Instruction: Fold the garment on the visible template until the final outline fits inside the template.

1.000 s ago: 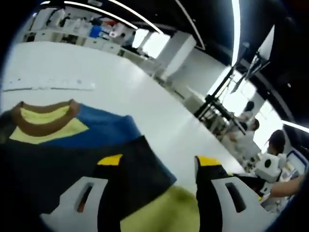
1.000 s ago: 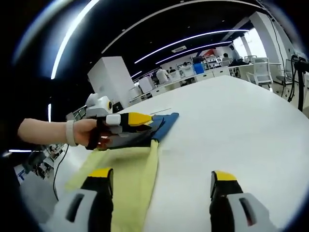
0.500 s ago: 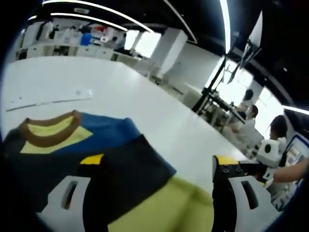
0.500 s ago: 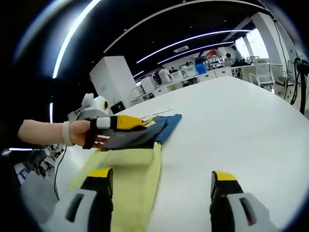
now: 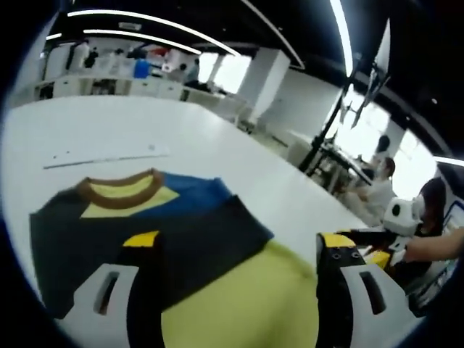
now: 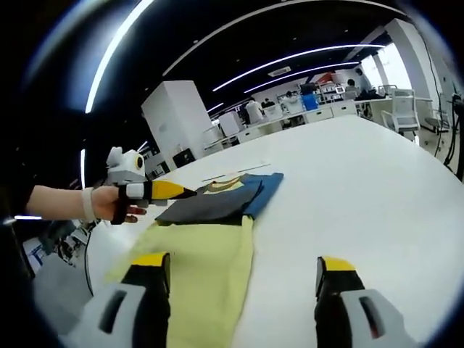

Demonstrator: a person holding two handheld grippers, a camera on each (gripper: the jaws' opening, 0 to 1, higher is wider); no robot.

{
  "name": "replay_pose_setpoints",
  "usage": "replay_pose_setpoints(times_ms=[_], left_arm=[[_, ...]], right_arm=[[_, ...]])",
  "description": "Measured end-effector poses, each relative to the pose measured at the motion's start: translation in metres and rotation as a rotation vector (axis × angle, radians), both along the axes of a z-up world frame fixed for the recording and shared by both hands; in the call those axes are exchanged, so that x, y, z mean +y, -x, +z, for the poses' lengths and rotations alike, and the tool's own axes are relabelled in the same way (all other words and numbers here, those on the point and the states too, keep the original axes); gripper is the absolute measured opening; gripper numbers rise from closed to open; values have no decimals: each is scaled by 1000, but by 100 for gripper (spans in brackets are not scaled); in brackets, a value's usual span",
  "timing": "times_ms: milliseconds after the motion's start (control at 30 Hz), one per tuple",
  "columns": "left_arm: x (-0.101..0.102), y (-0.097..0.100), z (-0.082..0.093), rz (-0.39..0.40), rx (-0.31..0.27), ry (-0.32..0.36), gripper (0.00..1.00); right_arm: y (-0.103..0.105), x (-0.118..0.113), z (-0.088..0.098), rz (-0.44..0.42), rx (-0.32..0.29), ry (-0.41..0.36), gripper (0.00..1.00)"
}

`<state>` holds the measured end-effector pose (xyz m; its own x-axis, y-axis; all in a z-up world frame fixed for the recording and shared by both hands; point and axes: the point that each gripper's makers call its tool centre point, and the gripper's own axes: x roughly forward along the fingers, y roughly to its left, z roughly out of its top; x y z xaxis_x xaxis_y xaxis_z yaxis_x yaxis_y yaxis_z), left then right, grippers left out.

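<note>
One garment point(image 5: 167, 239) lies flat on the smooth white counter point(image 5: 109, 130) in the left gripper view, a soft knit shirt in blocks of colour: a dark charcoal panel across the chest, a blue shoulder, a pale yellow yoke under a brown ribbed collar, and a broad yellow-green lower part that spreads toward the camera. The left claw point(image 5: 235, 250) rises from the bottom of the view over that yellow-green cloth, its two black jaws tipped with yellow and set wide apart, nothing held between them. Beyond the shirt a thin pale strip point(image 5: 105, 157) lies on the counter. At the right edge the right claw point(image 5: 362, 243) comes in, held by a hand point(image 5: 435, 246). Desks, stands and seated people fill the bright room behind; no writing there can be read.

In the right gripper view the same shirt point(image 6: 210, 239) lies on the counter point(image 6: 348, 188) ahead and to the left, its yellow-green part nearest, then the charcoal panel, with the blue edge and brown collar farthest. The right claw point(image 6: 243, 268) stands with its jaws spread wide, empty, the left jaw over the yellow-green cloth and the right jaw over bare counter. The left claw point(image 6: 163, 191) reaches in from the left above the charcoal panel's edge, held in a person's hand point(image 6: 109, 204); from here I cannot tell how its jaws stand.
</note>
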<state>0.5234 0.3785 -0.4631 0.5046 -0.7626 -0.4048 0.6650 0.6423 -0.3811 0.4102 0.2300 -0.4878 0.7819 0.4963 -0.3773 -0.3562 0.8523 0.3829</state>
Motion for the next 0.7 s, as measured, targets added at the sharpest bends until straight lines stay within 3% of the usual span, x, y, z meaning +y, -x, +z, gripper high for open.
replay_pose_setpoints(times_ms=[400,700], left_arm=[[87,32,-1,138,19,-27,82],[131,55,-2,214,33,-31,82]], right_arm=[[8,7,10,32,-9,7,82],[12,11,14,52,-12,19,82]])
